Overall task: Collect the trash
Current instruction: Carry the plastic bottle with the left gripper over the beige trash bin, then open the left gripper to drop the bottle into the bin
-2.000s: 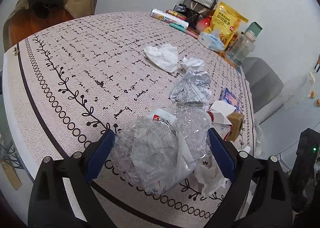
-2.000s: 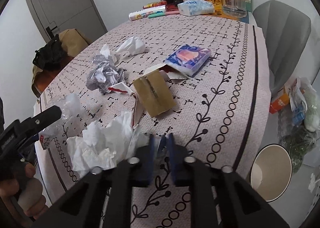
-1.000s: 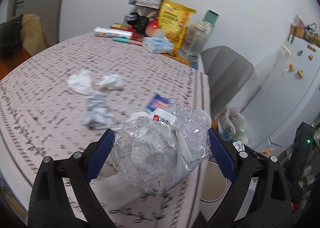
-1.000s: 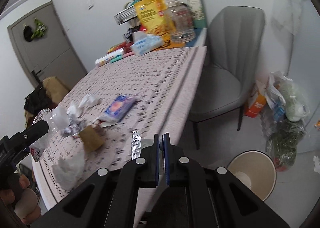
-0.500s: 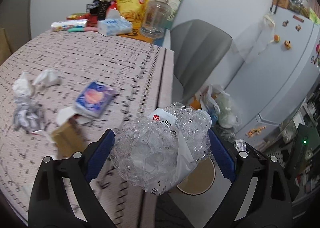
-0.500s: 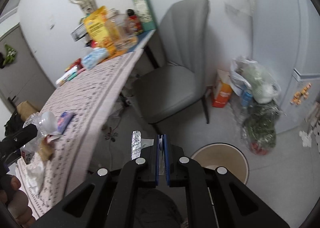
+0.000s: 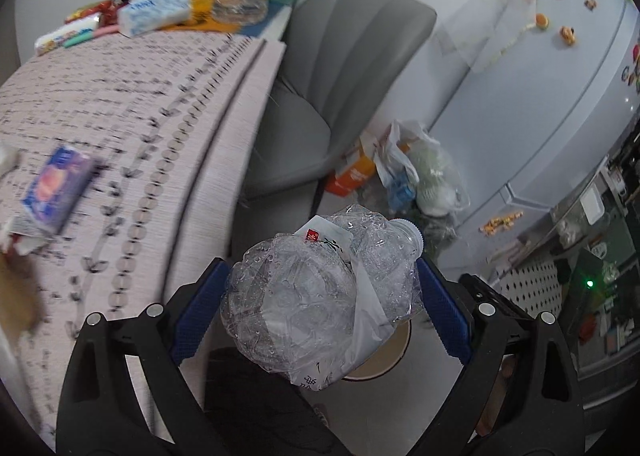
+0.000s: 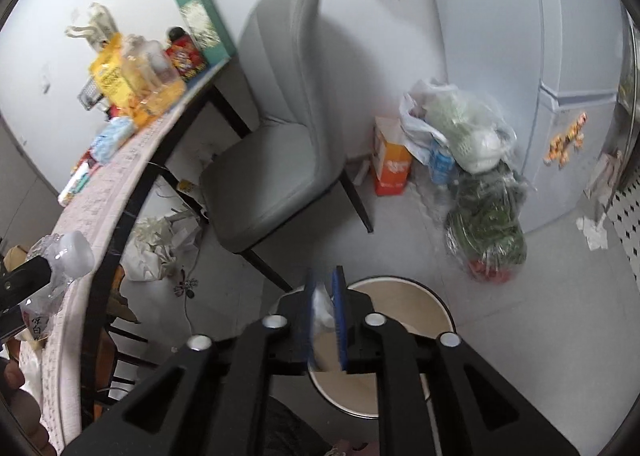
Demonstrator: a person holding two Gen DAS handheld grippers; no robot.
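Observation:
My left gripper [image 7: 320, 300] is shut on a crushed clear plastic bottle [image 7: 316, 296] with a white cap and holds it in the air beside the table edge, above a round tan trash bin [image 7: 394, 352] on the floor. The bottle also shows at the left of the right wrist view [image 8: 60, 260]. My right gripper [image 8: 325, 296] hangs over the same bin [image 8: 404, 320], its blue pads slightly apart with a thin clear wrapper [image 8: 322, 310] between them.
The patterned table [image 7: 120, 104] is at the left with a blue tissue pack [image 7: 56, 186] and snacks at the back. A grey chair [image 8: 276, 136] stands beside it. Plastic bags [image 8: 480, 176] and an orange carton [image 8: 390, 164] sit by the fridge [image 7: 560, 96].
Both grippers have swung right, away from the table and down over the floor bin. The right gripper's pads have parted slightly and the wrapper sits lower between them.

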